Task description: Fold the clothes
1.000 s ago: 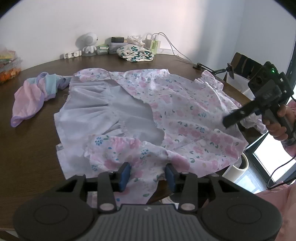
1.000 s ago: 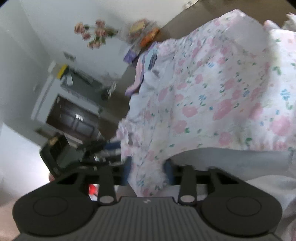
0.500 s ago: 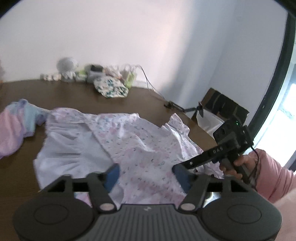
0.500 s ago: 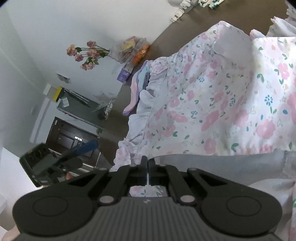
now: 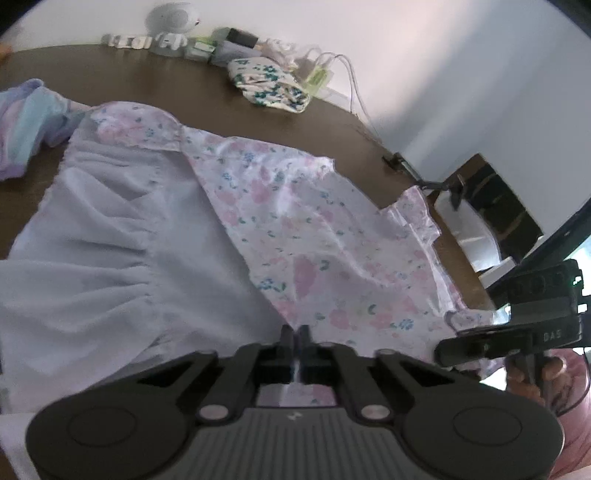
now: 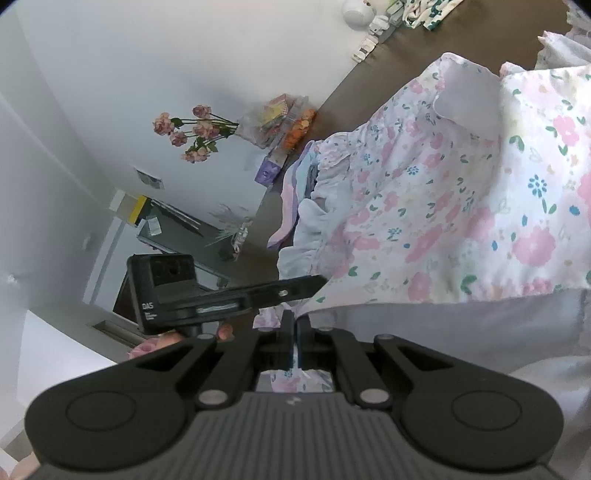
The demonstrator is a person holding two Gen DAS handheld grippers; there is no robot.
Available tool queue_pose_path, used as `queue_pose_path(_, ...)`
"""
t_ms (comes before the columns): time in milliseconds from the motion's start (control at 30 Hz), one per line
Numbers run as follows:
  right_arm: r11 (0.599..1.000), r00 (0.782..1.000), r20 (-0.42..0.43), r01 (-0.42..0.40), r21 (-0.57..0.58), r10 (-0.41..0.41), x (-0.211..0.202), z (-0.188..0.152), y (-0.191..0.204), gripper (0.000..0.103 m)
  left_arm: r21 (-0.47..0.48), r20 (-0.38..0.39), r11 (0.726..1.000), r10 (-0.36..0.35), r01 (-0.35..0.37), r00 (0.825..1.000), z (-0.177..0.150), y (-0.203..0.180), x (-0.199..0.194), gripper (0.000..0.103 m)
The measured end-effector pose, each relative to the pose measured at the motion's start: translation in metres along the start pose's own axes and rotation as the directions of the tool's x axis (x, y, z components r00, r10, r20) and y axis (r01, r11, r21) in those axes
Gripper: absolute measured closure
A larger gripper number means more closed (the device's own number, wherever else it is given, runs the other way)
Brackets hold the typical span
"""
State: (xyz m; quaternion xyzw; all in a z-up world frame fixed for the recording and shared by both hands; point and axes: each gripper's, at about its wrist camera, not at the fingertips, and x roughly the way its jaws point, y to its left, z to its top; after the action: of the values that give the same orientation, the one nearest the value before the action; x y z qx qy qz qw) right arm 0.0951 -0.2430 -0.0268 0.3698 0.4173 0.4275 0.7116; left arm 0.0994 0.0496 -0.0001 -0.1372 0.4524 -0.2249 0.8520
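Note:
A pink-flowered dress (image 5: 332,236) lies spread on the brown table (image 5: 147,77), its pale lining (image 5: 110,236) turned up on the left. My left gripper (image 5: 295,332) is shut on the dress's near edge, where lining meets floral cloth. From the right wrist view it (image 6: 314,282) reaches in from the left to the same hem. The right gripper (image 6: 295,319) is shut on the dress (image 6: 461,206) hem, with floral cloth showing under its fingers. In the left wrist view it (image 5: 443,349) sits at the dress's right corner, held by a hand.
A folded green-flowered garment (image 5: 269,88) lies at the table's back, beside a white toy robot (image 5: 171,22) and chargers with cables (image 5: 321,70). A pastel garment (image 5: 22,122) is bunched at the left. Flowers (image 6: 195,133) and snack bags (image 6: 280,114) stand at the far end.
The left gripper opened wide, swung toward the right gripper and lifted, then came down and shut on the dress's edge. The right gripper closed on the hem and stayed put.

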Motion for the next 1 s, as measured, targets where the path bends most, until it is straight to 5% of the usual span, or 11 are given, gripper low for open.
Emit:
queue_pose_path(67, 1.000, 1.000, -0.025, 0.016, -0.023, -0.017, 0.003, -0.002, 0.000, 0.092, 0.010, 0.019, 1.000, -0.004, 0.004, 1.000, -0.001, -0.002, 0.001, 0.102)
queue_pose_path(133, 0.998, 0.998, -0.051, 0.034, -0.047, -0.037, 0.005, -0.004, 0.000, 0.070, 0.008, 0.029, 1.000, -0.013, 0.012, 1.000, -0.002, -0.002, 0.002, 0.102)
queue_pose_path(333, 0.983, 0.976, -0.174, 0.101, -0.155, -0.127, 0.022, -0.010, 0.005, 0.067, -0.048, 0.064, 0.998, -0.044, 0.047, 0.997, -0.002, 0.009, 0.001, 0.102)
queue_pose_path(400, 0.982, 0.977, -0.181, 0.082, -0.168, -0.113, 0.022, -0.009, 0.009, 0.072, -0.053, 0.095, 0.998, -0.040, 0.045, 0.995, 0.000, 0.008, -0.005, 0.102)
queue_pose_path(467, 0.984, 0.986, -0.141, 0.064, -0.163, -0.088, 0.017, -0.004, 0.013, 0.093, -0.047, 0.103, 0.999, -0.017, 0.022, 0.995, 0.002, 0.008, -0.007, 0.102)
queue_pose_path(533, 0.984, 0.992, -0.095, 0.071, -0.165, -0.088, 0.011, 0.000, 0.018, 0.099, -0.039, 0.089, 0.999, 0.017, -0.013, 0.996, 0.002, 0.007, -0.008, 0.102)
queue_pose_path(600, 0.981, 0.993, -0.054, 0.093, -0.172, -0.103, 0.006, 0.004, 0.023, 0.100, -0.011, 0.077, 0.998, 0.060, -0.059, 0.995, 0.002, 0.002, -0.015, 0.070)
queue_pose_path(667, 0.976, 0.991, -0.034, 0.118, -0.184, -0.127, 0.004, 0.002, 0.027, 0.100, 0.035, 0.094, 0.995, 0.090, -0.094, 0.991, 0.003, -0.008, -0.025, 0.049)
queue_pose_path(800, 0.900, 0.959, 0.019, 0.271, -0.341, -0.282, 0.012, -0.016, 0.052, 0.100, 0.143, 0.084, 0.989, -0.048, 0.036, 0.995, 0.013, -0.045, -0.038, 0.041)
queue_pose_path(900, 0.833, 0.931, 0.075, 0.353, -0.426, -0.356, 0.016, -0.034, 0.067, 0.100, 0.296, -0.012, 0.954, -0.053, 0.054, 0.999, 0.026, -0.088, -0.021, 0.041)
queue_pose_path(1000, 0.779, 0.903, 0.137, 0.423, -0.463, -0.408, 0.017, -0.046, 0.075, 0.100, 0.481, -0.125, 0.876, 0.039, 0.026, 0.991, 0.034, -0.135, 0.011, 0.041)
